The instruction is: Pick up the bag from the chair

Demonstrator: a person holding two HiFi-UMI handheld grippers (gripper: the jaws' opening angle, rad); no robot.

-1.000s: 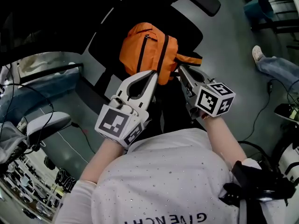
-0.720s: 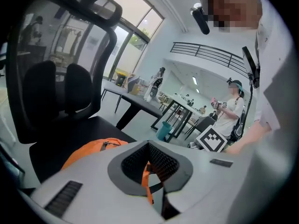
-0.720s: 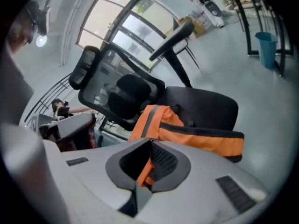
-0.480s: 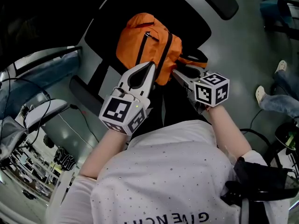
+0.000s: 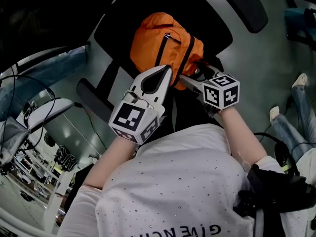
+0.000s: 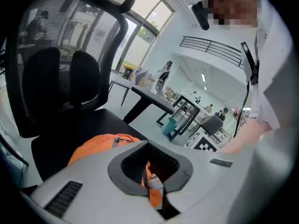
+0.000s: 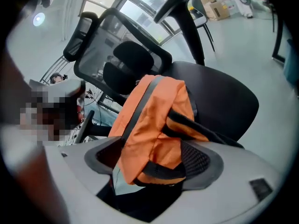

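An orange bag [image 5: 163, 38] with black straps and zips sits on the black seat of an office chair [image 5: 212, 23]. My left gripper [image 5: 167, 72] is at the bag's near edge, shut, with orange fabric [image 6: 93, 146] and a small grey fitting pinched at the tips [image 6: 156, 190]. My right gripper [image 5: 191, 73] is at the bag's right near corner. Its jaws have just been opening and now stand wide. The bag's strapped end [image 7: 154, 120] lies between them [image 7: 152, 157], with a gap at the left pad [image 7: 100, 155].
The chair's mesh backrest [image 6: 70, 55] rises behind the bag, and an armrest [image 5: 247, 9] sticks out at the far right. A person's jeans leg and white shoe [image 5: 291, 117] are on the floor at right. Cables and another chair [image 5: 44, 117] are at left.
The right gripper's jaws, earlier closed at the bag's strap, have opened wide. Both grippers and the bag have shifted a little toward the chair's back.
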